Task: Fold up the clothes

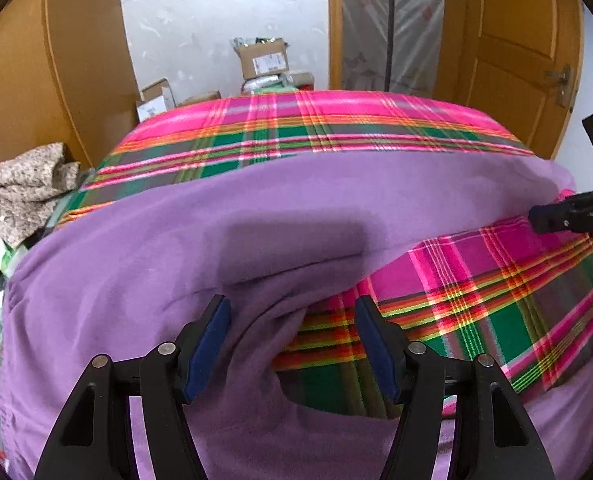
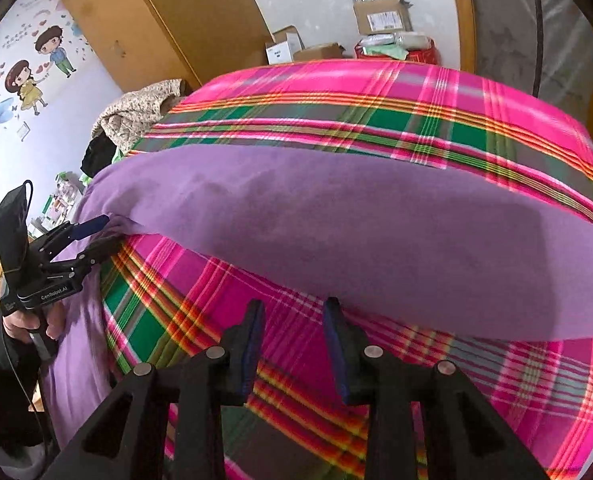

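Your purple fleece garment (image 1: pixel 256 208) lies spread across the bed, on the pink, green and orange plaid bedspread (image 1: pixel 296 124). Its long upper edge runs from side to side, and a strip of plaid shows beyond it. Near you the cloth curves round a bare patch of plaid, so the purple wraps that patch on three sides.

Your left gripper (image 1: pixel 292 312) hovers over the folds at the near edge of the garment. Its jaws stand wide apart, with rumpled purple cloth and a bit of plaid showing between the blue pads (image 1: pixel 208 352); the pads press on nothing. In the right wrist view you can see this same gripper low on the left, its fingers reaching toward the garment's corner, with your hand (image 2: pixel 36 320) round the handle.

Your right gripper (image 2: pixel 294 308) points down at the bare plaid just short of the garment's lower edge. Its jaws are partly apart and hold nothing; only bedspread shows between them.

A crumpled floral cloth (image 1: pixel 24 184) sits at the left side of the bed. Cardboard boxes (image 1: pixel 262 58) stand against the far white wall, beside a wooden door (image 1: pixel 516 60).
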`<state>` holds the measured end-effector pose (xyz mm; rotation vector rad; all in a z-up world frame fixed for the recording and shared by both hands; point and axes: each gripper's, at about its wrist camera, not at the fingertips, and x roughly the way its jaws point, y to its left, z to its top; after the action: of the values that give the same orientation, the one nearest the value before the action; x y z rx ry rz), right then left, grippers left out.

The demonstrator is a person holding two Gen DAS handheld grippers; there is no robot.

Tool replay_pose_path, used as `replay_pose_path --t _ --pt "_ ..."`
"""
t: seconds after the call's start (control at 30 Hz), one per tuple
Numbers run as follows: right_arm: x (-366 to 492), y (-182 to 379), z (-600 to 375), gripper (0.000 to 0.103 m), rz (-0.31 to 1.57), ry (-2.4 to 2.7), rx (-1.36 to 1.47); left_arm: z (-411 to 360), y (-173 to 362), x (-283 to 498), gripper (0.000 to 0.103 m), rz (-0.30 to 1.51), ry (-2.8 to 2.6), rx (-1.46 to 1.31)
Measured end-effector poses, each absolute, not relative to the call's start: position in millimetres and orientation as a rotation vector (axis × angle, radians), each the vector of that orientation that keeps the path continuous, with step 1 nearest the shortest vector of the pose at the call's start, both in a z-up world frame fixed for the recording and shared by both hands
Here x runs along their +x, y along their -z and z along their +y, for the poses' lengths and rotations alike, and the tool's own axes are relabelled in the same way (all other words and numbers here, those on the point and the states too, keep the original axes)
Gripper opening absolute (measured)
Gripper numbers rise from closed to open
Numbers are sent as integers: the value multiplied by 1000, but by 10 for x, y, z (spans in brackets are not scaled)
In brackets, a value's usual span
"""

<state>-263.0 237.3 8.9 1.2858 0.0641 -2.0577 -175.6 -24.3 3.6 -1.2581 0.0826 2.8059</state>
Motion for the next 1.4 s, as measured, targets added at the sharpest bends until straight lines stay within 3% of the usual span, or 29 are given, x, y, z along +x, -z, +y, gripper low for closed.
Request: replay_pose_path --t 0.1,0.13,0.2,0.23,0.47,0.9,0.97,1.07,1.13,1.4 --pt "-2698 -101 2368 24 56 2069 1279 -225 -26 -1793 45 100 -2807 -1265" --pt "-2721 -108 2376 15 49 2086 1275 -216 -17 -1808 34 118 -2812 -1277" --pt "-2783 -125 2411 10 0 2110 1264 -205 -11 -1832 29 142 -2819 -1290" --pt "-2811 -144 2435 10 -35 2118 1252 -204 -16 -1840 22 146 -2821 -1290" --pt "-2965 -331 2462 10 -166 2157 1165 -213 -47 -1844 11 142 -2817 -1267" --pt "-3379 -101 2293 11 -123 2251 1246 -276 -66 -1874 10 115 -2774 -1250" --pt "-3315 -150 2341 15 -145 2251 1220 -267 -48 -1894 10 131 -2761 -1259" --pt "-3111 -308 2391 29 -108 2247 1134 -241 -50 -1904 15 152 -2747 -1246" --pt "-2953 -407 2397 38 -48 2238 1076 -207 -50 -1915 29 158 -2732 -1238" --pt "-2757 -380 2255 42 206 2193 1059 -36 -42 -2040 44 224 -2718 -1236"
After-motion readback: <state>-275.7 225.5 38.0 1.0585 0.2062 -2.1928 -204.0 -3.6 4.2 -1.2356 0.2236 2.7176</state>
